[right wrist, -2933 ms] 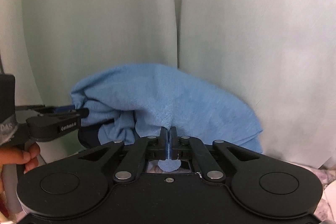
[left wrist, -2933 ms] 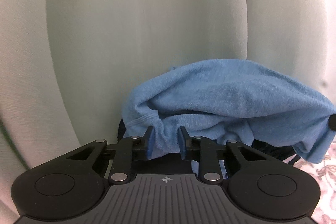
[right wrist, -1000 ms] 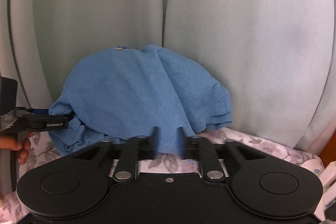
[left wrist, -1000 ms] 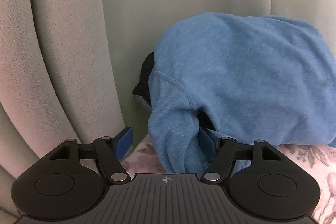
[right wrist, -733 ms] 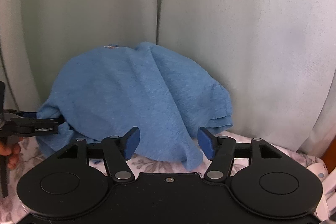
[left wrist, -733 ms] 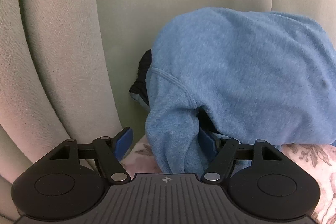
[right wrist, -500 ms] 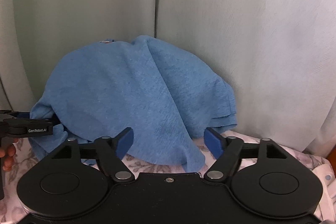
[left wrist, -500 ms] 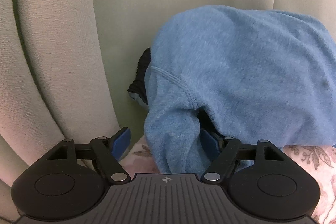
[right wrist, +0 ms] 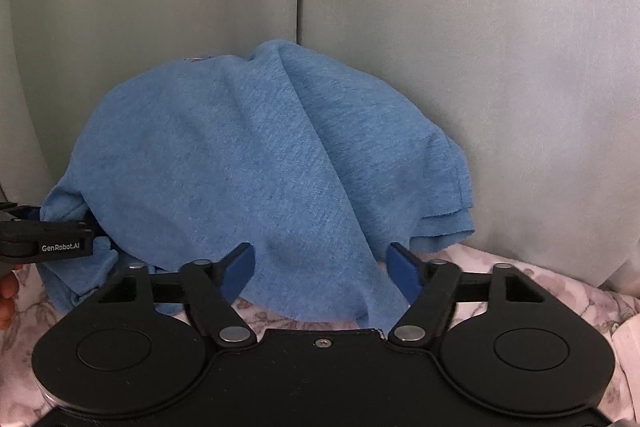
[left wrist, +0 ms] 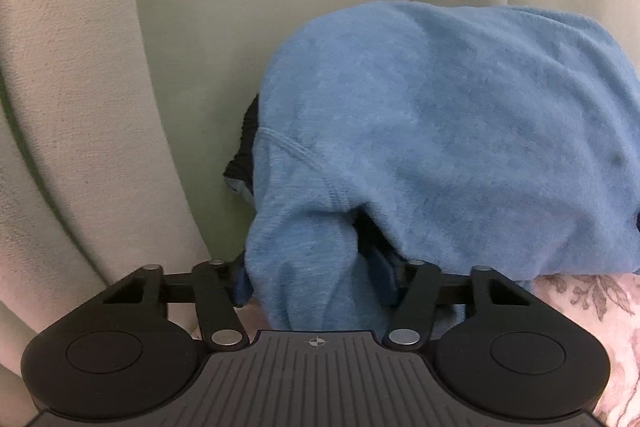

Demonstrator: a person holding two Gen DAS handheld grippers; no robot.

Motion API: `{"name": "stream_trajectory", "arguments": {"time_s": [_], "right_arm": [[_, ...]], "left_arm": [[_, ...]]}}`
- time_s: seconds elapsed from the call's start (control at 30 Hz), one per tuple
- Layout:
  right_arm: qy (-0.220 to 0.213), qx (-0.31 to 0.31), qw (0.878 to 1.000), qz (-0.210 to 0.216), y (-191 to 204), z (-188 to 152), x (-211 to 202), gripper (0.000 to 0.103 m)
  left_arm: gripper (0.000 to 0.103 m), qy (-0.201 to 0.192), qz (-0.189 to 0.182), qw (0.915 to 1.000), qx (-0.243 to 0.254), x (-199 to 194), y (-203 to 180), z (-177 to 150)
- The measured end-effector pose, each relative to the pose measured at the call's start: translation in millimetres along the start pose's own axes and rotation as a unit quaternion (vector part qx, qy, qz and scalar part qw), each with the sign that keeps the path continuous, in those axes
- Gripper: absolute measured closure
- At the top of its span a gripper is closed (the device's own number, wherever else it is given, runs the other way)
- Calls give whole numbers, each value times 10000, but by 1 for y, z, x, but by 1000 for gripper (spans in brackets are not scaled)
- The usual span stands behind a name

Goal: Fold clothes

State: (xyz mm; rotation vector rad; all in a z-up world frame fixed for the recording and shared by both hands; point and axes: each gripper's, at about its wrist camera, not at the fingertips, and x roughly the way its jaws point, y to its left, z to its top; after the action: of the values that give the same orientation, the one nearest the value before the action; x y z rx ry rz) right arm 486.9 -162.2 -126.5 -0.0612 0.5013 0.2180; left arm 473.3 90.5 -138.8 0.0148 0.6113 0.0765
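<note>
Both grippers have let go and pulled back, so the right gripper (right wrist: 322,265) and left gripper (left wrist: 316,279) now sit wide open, low over the flowery bed (right wrist: 560,291), with the blue shirt (right wrist: 256,167) bunched between their fingers.

This is a home, most likely a bedroom or living room: tall padded cushions (right wrist: 480,47) in pale grey-green upholstery rise like a headboard or sofa back, a pink floral sheet (left wrist: 592,295) covers the soft surface below, and a rumpled blue garment (right wrist: 260,167) lies heaped against the padding
</note>
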Motion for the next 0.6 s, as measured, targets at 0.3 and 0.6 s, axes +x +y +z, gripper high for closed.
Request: {"name": "stream_trajectory", "arguments": {"time_s": [0.3, 0.6], "right_arm": [[164, 89, 9998, -18, -4, 1, 0, 87], [179, 122, 9997, 73, 1, 3, -8, 100]], "left_arm": [[75, 9, -136, 9999, -9, -5, 1, -6], [96, -5, -218, 9998, -36, -14, 8, -14]]}}
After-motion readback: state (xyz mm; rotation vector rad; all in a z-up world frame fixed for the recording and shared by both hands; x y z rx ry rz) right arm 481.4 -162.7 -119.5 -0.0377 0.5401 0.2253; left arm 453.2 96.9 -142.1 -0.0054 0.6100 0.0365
